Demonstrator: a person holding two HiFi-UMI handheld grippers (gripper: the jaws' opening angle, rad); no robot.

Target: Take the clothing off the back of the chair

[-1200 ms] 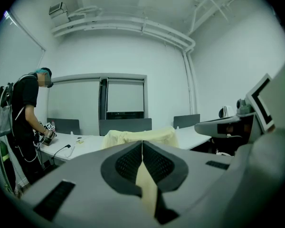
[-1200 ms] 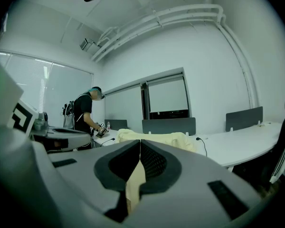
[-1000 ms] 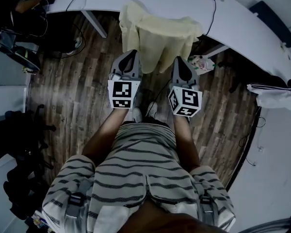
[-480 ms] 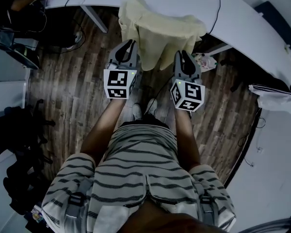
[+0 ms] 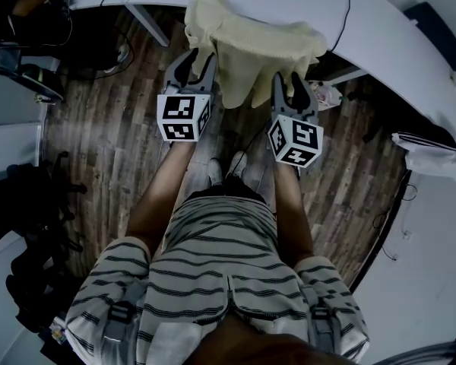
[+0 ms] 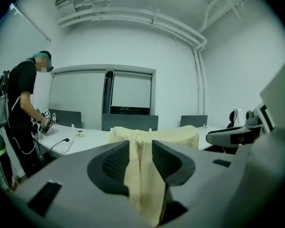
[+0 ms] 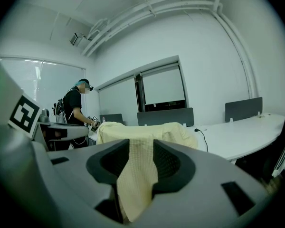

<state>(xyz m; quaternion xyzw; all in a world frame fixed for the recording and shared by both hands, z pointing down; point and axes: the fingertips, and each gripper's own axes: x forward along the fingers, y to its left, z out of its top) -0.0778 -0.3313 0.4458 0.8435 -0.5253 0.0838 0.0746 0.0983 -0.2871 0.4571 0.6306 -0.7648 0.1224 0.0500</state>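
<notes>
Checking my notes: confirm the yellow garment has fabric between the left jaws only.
Not only the left. The right gripper view shows the garment between the opening jaws of the right gripper too; the left gripper, also opening, has it as stated.

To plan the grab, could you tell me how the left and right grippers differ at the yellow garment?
The left gripper meets the yellow garment at its left hanging edge; the right gripper at its right one. In the head view the left gripper sits higher in frame than the right gripper. Shared: both jaws are opening, cloth between them, not yet pinched.
</notes>
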